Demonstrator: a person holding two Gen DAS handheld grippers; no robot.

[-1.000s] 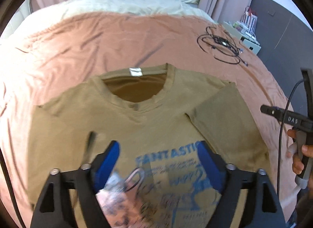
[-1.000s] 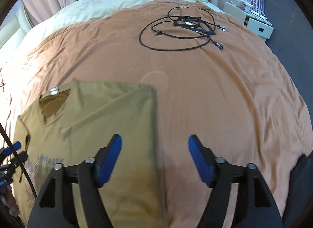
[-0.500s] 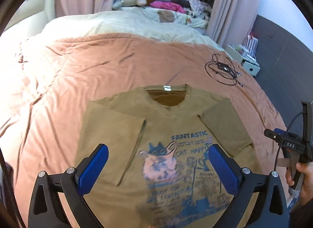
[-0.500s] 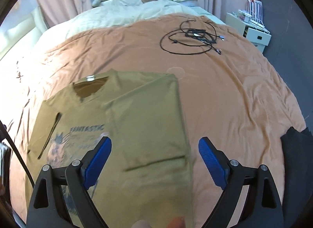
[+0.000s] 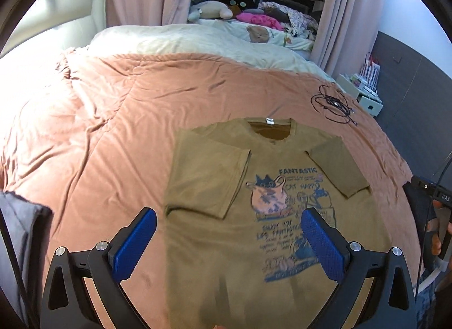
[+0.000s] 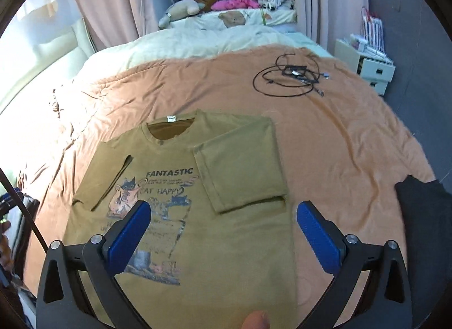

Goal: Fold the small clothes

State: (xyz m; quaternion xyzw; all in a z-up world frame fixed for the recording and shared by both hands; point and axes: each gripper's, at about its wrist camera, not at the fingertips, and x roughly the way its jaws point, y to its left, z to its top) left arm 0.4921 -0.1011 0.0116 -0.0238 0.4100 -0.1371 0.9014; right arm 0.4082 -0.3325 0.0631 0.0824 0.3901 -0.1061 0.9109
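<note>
I see a wide bed under a peach cover [image 5: 118,119], pink curtains [image 6: 113,1] behind it and a cream duvet [image 5: 180,43] at the far end. The olive T-shirt [image 5: 214,233] lies flat near my edge, both sleeves folded inward. My left gripper [image 5: 227,241] hangs wide open above it, empty; my right gripper [image 6: 223,235] is opening, with nothing between its jaws. Black cables [image 6: 288,77] sit far right; bare cover surrounds the shirt.

Two downward-tilted wrist views above one shared T-shirt [image 5: 254,244].
</note>
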